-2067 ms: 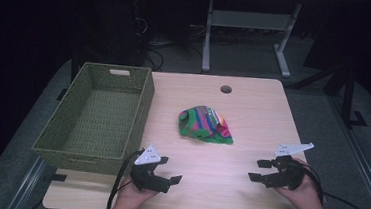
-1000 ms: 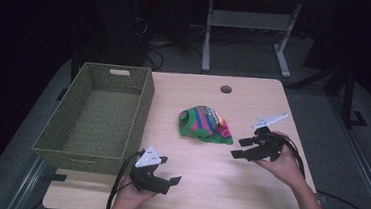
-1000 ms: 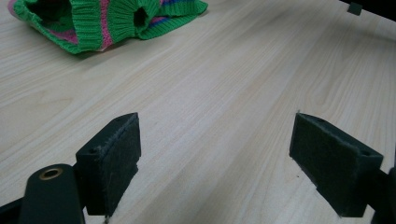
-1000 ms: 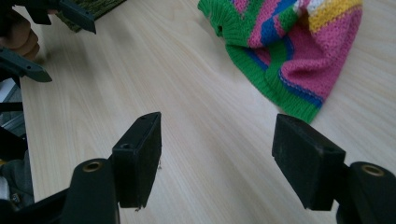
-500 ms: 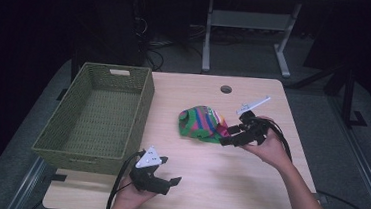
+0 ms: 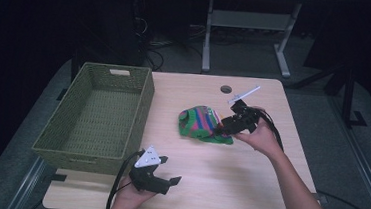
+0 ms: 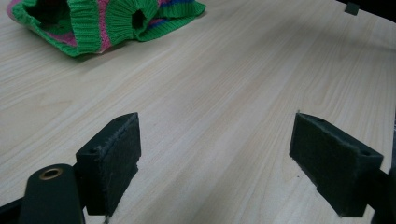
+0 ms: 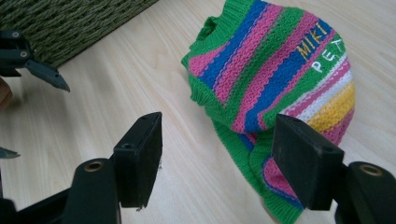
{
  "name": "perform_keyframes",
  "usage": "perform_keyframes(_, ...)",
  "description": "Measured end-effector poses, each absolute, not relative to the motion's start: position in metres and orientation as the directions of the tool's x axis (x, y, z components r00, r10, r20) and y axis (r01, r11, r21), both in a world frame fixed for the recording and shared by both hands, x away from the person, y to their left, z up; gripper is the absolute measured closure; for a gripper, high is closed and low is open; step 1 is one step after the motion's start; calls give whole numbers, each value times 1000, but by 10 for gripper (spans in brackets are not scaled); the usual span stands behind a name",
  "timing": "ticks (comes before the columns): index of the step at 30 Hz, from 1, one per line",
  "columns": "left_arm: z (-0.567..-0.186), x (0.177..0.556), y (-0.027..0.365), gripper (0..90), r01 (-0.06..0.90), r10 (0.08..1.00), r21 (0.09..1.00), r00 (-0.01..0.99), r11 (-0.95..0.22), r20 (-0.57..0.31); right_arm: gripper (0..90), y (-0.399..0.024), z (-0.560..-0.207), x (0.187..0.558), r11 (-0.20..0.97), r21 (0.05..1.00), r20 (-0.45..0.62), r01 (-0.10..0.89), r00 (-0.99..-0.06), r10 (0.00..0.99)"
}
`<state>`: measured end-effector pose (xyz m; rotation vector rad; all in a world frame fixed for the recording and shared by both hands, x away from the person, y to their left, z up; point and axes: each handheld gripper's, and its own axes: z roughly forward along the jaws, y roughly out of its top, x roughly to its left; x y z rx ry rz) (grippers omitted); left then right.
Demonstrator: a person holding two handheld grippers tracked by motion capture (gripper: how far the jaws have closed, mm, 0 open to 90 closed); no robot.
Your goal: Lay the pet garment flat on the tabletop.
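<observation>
High view: sweater mid-table, basket apart.

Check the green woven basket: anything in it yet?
Empty. In the high view the green woven basket shows bare weave across its floor, and the striped knitted sweater lies bunched on the wooden table beside it.

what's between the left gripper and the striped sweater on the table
Nothing: bare wood of the table runs from the open left gripper up to the striped sweater, as the left gripper view shows.

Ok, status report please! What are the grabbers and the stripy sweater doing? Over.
Right gripper open at the striped sweater's edge, not gripping. Left gripper open, near the table front. Sweater flat beside the green basket. Path clear.
</observation>
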<state>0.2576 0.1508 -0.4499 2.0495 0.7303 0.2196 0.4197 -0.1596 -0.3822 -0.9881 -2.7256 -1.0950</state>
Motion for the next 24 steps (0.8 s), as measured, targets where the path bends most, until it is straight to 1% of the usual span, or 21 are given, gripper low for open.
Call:
perform_keyframes(7, -449, 256, 151, 163, 415, 579, 821, 805, -393, -130, 332, -145, -377, 433, 554, 601, 265, 577, -797, 542)
perform_keyframes(17, -449, 256, 151, 163, 413, 573, 820, 809, -395, -131, 329, -130, -382, 450, 585, 567, 233, 580, -794, 562)
perform_keyframes(21, -448, 256, 152, 164, 415, 575, 825, 806, -385, -137, 325, -123, -383, 455, 574, 581, 234, 577, -794, 562)
perform_keyframes(24, -448, 256, 151, 163, 410, 573, 825, 809, -389, -132, 333, -119, -390, 460, 578, 569, 221, 584, -786, 577)
